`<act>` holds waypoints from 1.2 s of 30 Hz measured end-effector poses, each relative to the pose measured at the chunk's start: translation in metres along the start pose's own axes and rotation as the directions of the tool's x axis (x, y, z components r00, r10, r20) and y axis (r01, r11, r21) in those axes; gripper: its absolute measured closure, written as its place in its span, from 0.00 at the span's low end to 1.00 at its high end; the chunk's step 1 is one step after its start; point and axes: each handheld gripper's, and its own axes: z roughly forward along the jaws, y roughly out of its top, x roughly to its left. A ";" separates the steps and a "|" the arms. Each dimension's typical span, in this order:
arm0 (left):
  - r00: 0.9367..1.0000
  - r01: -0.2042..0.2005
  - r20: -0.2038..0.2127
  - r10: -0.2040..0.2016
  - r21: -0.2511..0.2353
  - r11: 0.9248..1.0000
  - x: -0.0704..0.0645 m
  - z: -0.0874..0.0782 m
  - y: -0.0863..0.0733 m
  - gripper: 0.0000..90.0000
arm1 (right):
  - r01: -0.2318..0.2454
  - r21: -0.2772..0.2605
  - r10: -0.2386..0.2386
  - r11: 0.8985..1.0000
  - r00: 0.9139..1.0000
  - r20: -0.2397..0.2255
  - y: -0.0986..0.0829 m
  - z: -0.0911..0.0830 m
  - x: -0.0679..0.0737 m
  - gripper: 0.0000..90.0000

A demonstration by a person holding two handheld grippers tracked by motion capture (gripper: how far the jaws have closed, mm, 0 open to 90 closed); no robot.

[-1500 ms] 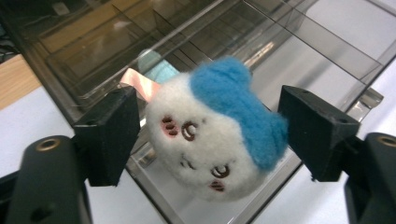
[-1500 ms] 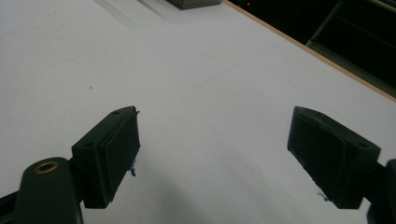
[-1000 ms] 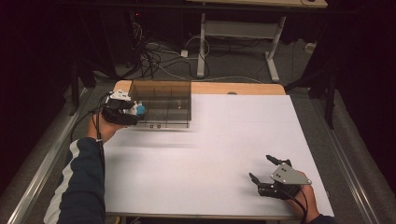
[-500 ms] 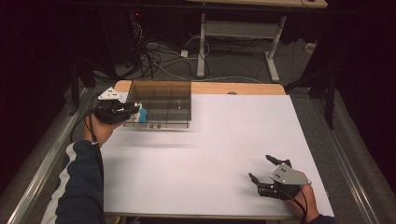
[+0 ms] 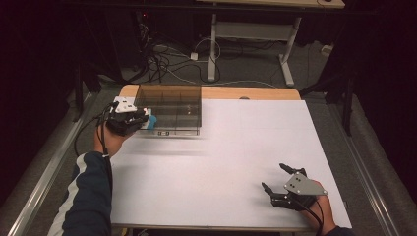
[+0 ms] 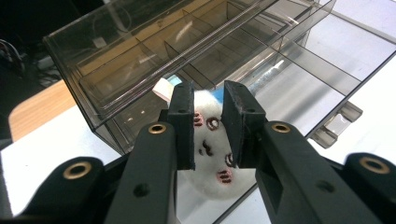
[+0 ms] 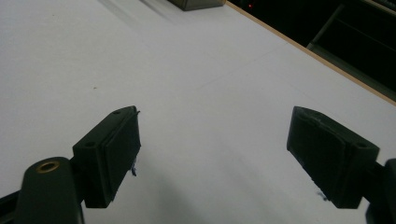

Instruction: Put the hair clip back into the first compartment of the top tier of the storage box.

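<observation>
Left gripper (image 6: 208,128) clamped on a fuzzy white round toy (image 6: 212,154) with stitched face marks, held at the left end of the smoky clear plastic box (image 5: 169,109). The toy's long axis can't be told. Left gripper view shows the box's dividers. Right gripper (image 5: 278,179), jaws spread wide, rests on white table (image 5: 236,147), near-right.

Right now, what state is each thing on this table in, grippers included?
Left gripper: shut on the plush toy, at the box's left end.
Plush toy: white, held between the jaws, off the table.
Clear box: upright on the table, divided inside, compartments look empty.
Right gripper: open, empty, low over the white table.
</observation>
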 end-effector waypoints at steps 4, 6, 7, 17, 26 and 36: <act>1.000 -0.006 -0.030 0.006 -0.013 1.000 -0.002 -0.002 -0.001 0.78 | -0.004 -0.001 0.004 1.000 1.000 0.000 0.000 0.000 0.000 0.20; 0.999 -0.009 -0.049 0.008 -0.013 1.000 -0.002 -0.002 -0.001 0.75 | -0.001 0.000 0.001 1.000 1.000 0.000 0.000 0.000 0.000 0.20; 0.999 -0.010 -0.053 0.009 -0.015 1.000 -0.002 -0.003 -0.001 0.75 | 0.000 0.000 0.000 1.000 1.000 0.000 0.000 0.001 0.000 0.20; 0.992 -0.002 -0.124 -0.008 -0.076 0.997 -0.003 -0.011 -0.004 0.73 | -0.002 0.004 0.002 1.000 1.000 0.000 0.000 0.001 0.000 0.20; 0.987 -0.002 -0.157 -0.019 -0.128 0.992 -0.008 -0.019 -0.006 0.60 | -0.002 0.004 0.002 1.000 1.000 -0.002 0.000 0.001 0.001 0.20; 0.982 0.034 -0.176 -0.070 -0.203 0.979 -0.017 -0.023 -0.015 0.40 | 0.003 0.008 -0.003 1.000 1.000 -0.003 0.000 0.003 0.002 0.20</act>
